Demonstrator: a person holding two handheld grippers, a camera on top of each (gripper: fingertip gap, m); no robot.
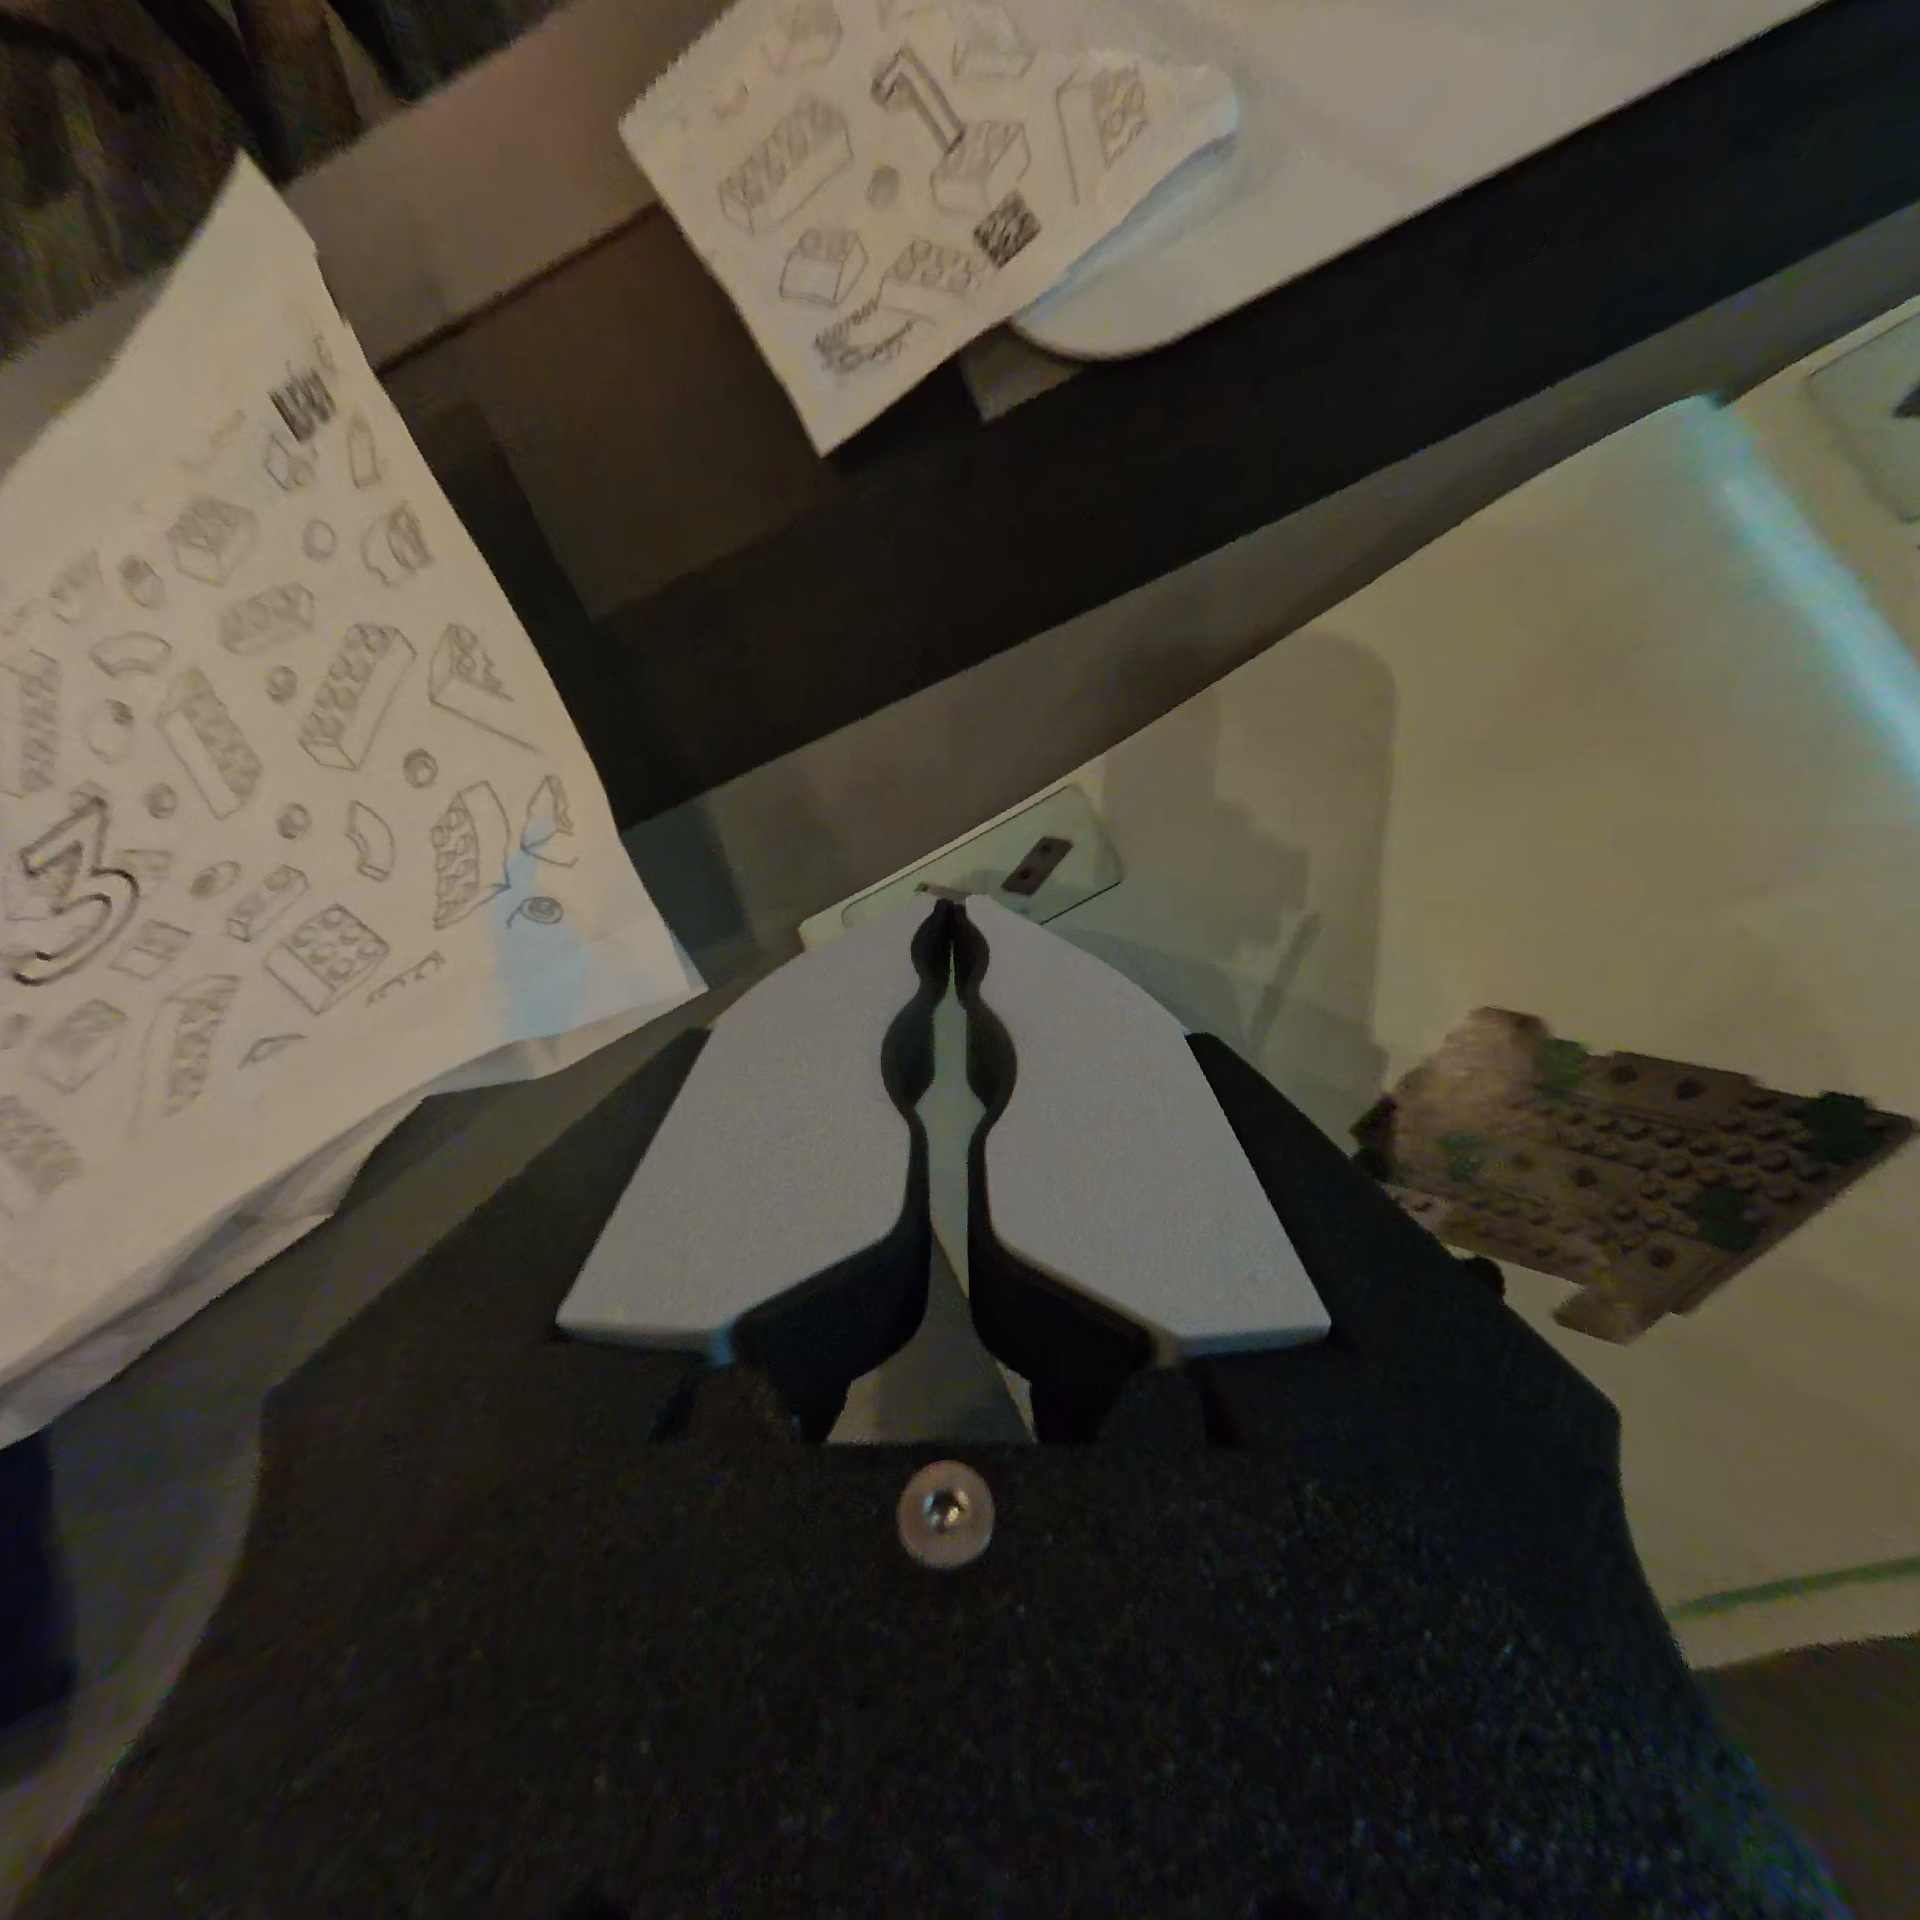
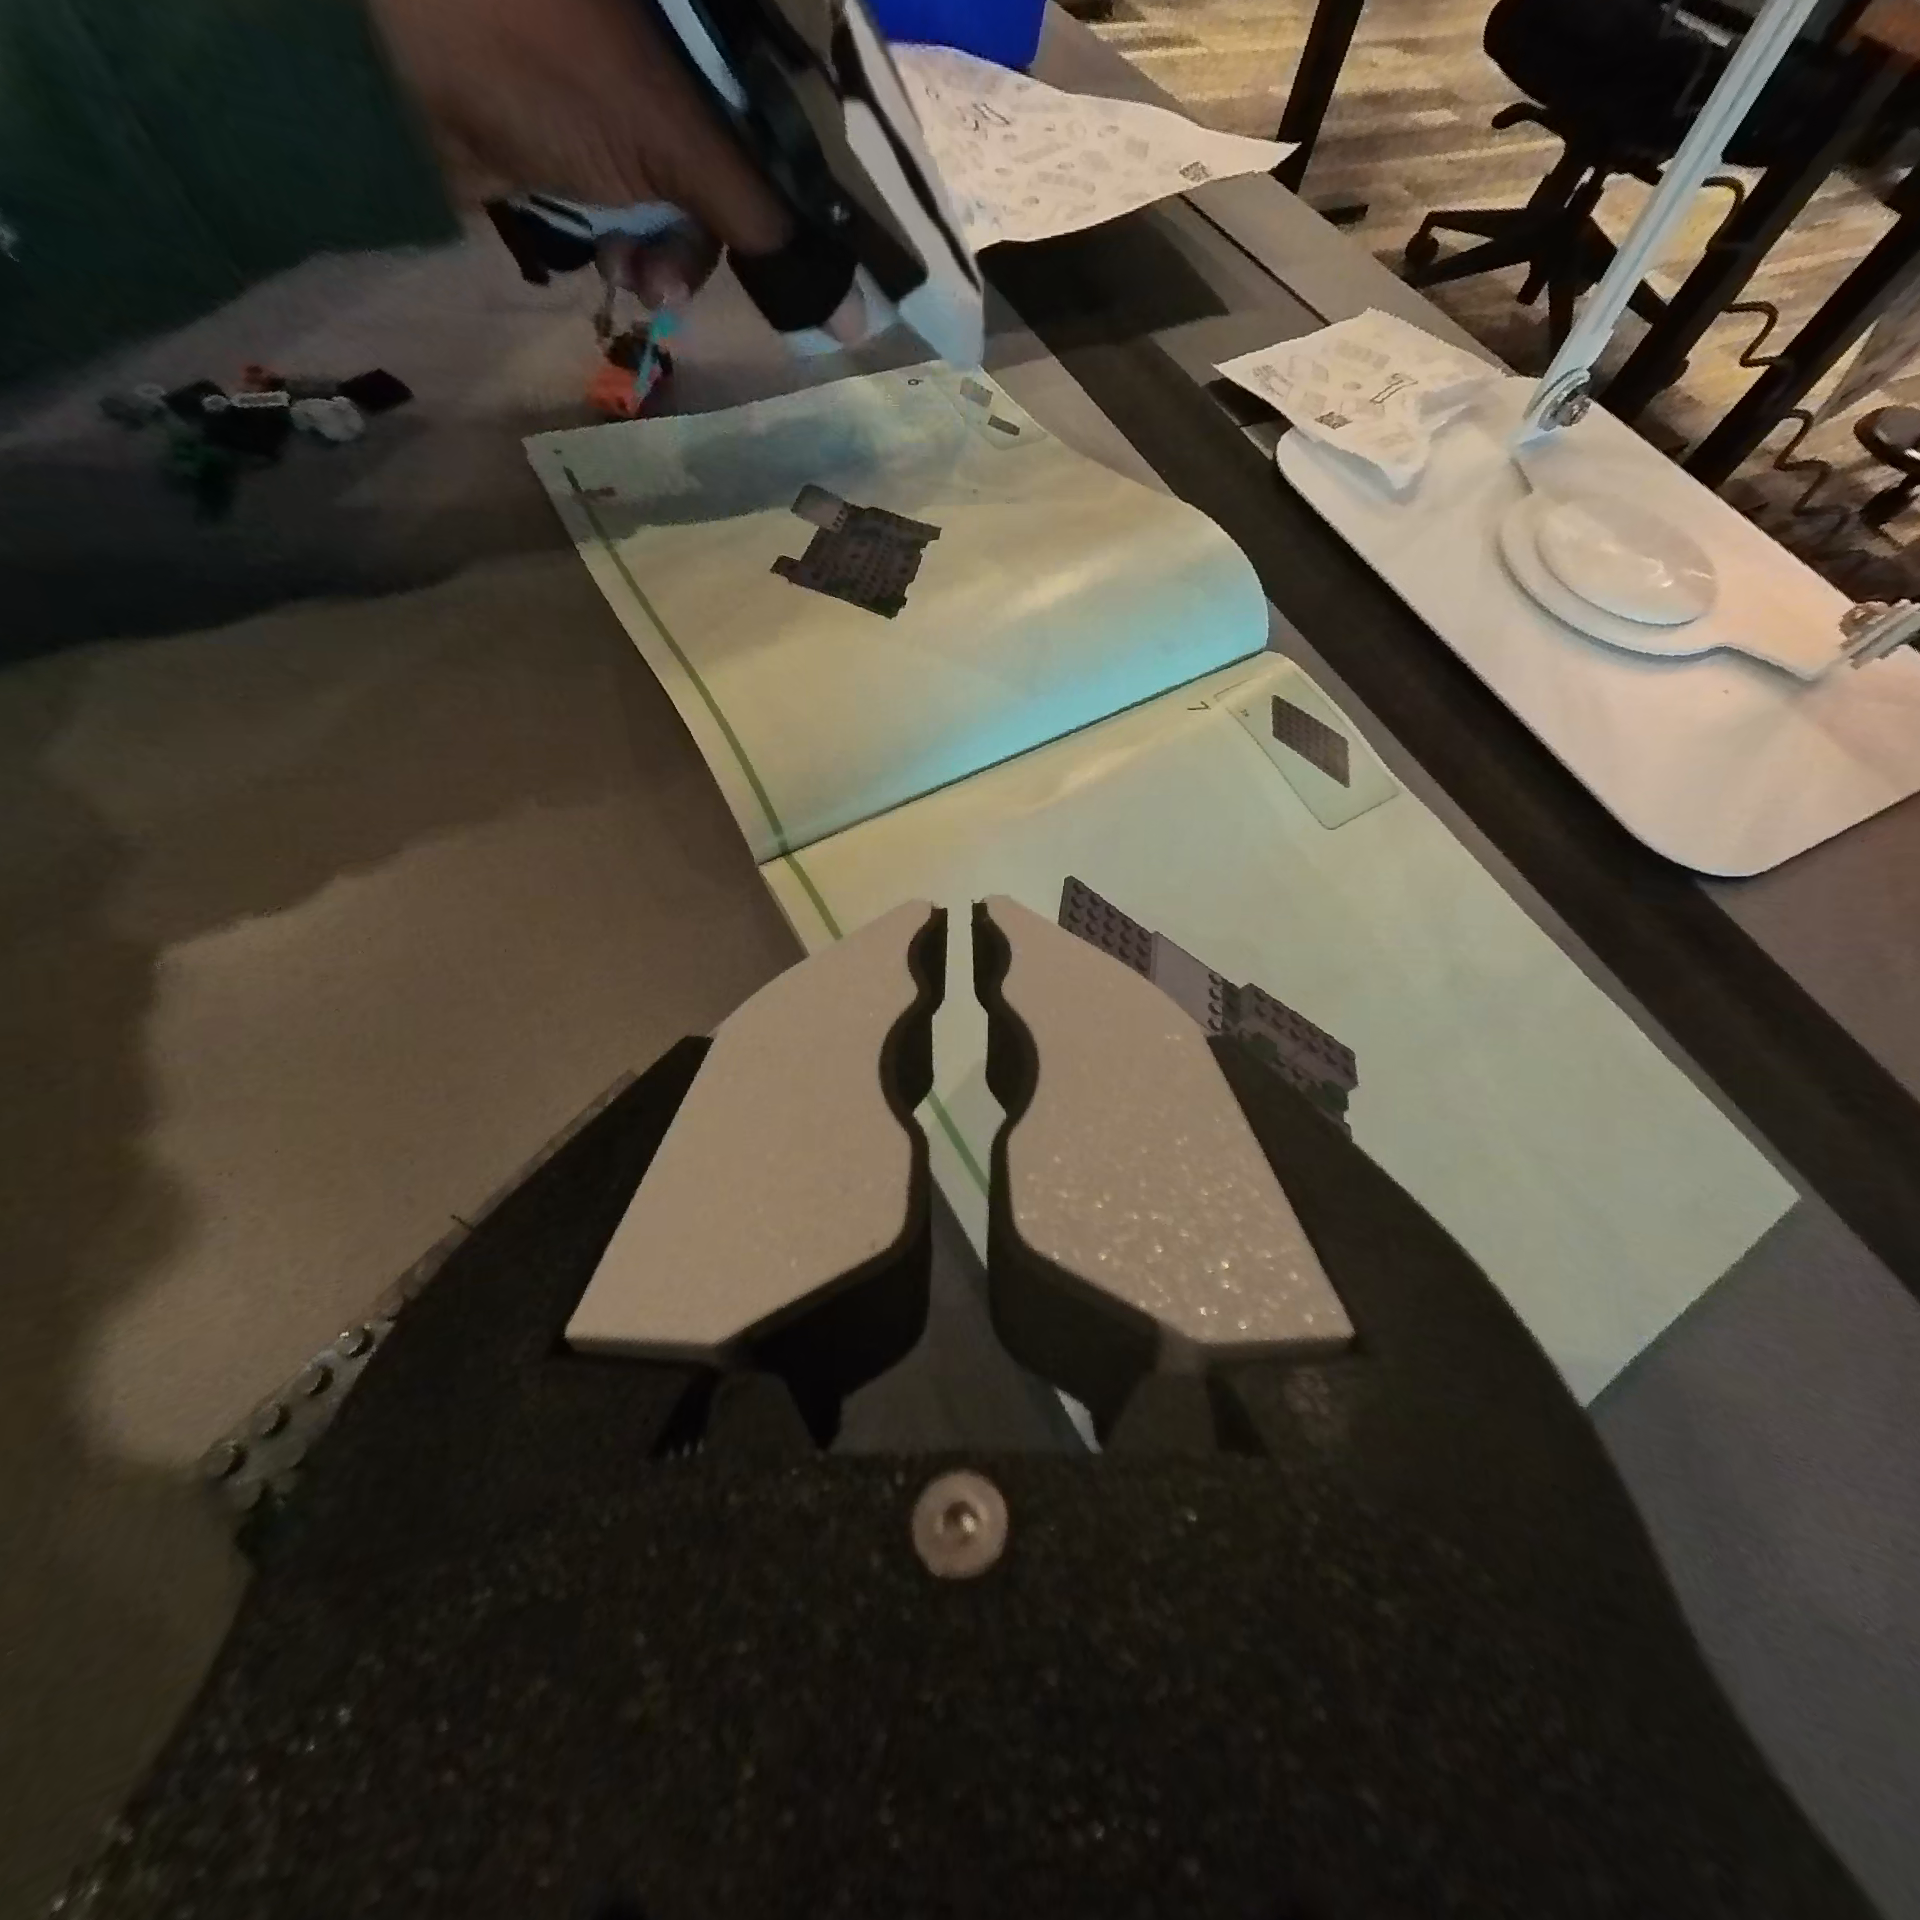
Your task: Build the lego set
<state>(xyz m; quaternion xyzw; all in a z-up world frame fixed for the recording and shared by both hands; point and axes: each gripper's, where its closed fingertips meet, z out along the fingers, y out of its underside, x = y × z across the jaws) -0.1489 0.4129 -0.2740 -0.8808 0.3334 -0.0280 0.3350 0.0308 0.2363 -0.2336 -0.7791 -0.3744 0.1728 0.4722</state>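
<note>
Dim office room, grey matte surface (image 2: 312, 935) with black swivel chairs (image 2: 1538, 156) standing beyond its far edge. Left claw (image 1: 948, 912) is hovering over the open instruction booklet (image 1: 1455, 831), grey fingers (image 1: 790, 1122) pressed almost together at the tips; a thin pale sliver is showing right at the tips, cannot tell if it is a held piece or something printed on the page. Just beside it on the left, a white paper bag printed with brick outlines (image 1: 260, 779) is lying; a smaller white printed paper bag (image 1: 883, 208) is sitting farther off, on a white lamp base (image 1: 1122, 301). Right claw (image 2: 961, 914) is hanging above the booklet's near page, jaws a narrow gap apart, nothing between them. A grey studded plate edge (image 2: 312, 1382) is peeking out at the lower left of the right claw body. In the right wrist view the left claw is showing far off, held by a hand (image 2: 582, 125), tips touching down on the booklet's far page. Loose lego pieces, black, white, green and orange (image 2: 260, 410), are lying scattered on the surface well to the left of the booklet.
</note>
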